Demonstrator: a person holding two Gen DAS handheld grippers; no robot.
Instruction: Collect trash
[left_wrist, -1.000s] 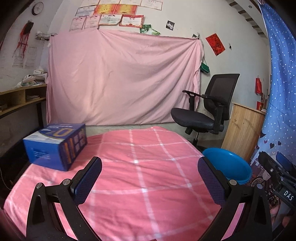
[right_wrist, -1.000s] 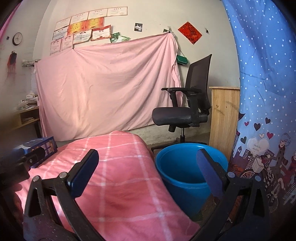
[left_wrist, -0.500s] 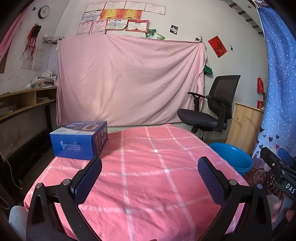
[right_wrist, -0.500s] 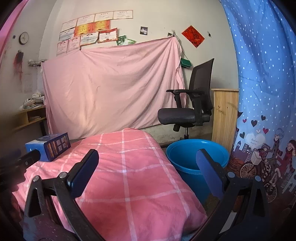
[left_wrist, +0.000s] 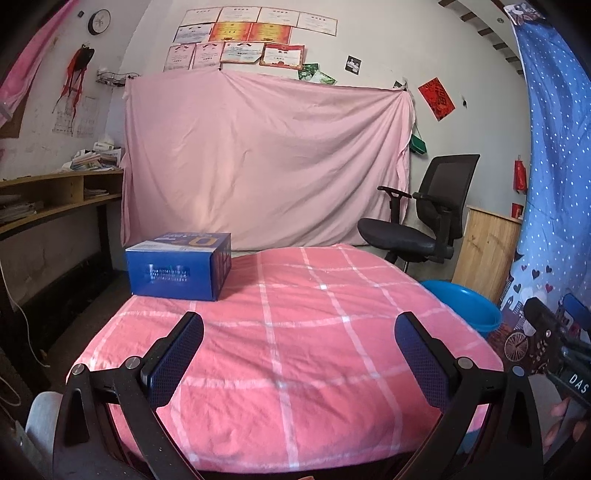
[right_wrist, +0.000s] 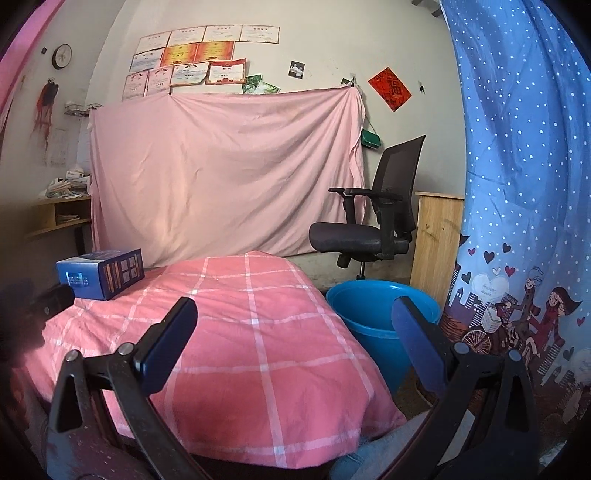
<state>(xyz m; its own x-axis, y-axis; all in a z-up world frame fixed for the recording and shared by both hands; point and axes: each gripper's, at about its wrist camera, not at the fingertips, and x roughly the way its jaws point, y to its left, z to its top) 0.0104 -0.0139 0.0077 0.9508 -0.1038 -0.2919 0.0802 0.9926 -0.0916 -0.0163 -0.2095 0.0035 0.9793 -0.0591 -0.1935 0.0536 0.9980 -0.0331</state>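
A: Where are the two tools?

B: The left hand-held gripper (left_wrist: 299, 352) hangs above the near half of the counter (left_wrist: 314, 369), which is draped in a pink checked cloth. Its dark blue pads (left_wrist: 175, 356) are spread wide with nothing between them. The right hand-held gripper (right_wrist: 293, 345) is spread just as wide and holds nothing; through its gap you see the counter's near right corner and the bucket.

A: And the thing to be collected?

B: A blue box (left_wrist: 179, 266) sits on the counter's far left corner, flat on the cloth, well apart from both tools. In the right wrist view the same blue box (right_wrist: 101, 273) shows its end panel with small printed squares.

A: The bucket?

B: A blue bucket (right_wrist: 380, 325) stands on the floor just beside the counter's right edge, in front of the wooden cabinet (right_wrist: 437, 240). From the left wrist view only part of the bucket's rim (left_wrist: 465, 306) shows past the cloth. I cannot tell what is inside.

A: Anything else around?

B: A black office chair (left_wrist: 424, 221) stands behind the counter on the right. A pink sheet (left_wrist: 266, 158) hangs across the back wall, with certificates (left_wrist: 240, 40) pinned above it. A blue dotted curtain (right_wrist: 524, 184) fills the right side. At the lower right edge of the left wrist view a few fingertips (left_wrist: 559, 413) grip the other tool's handle.
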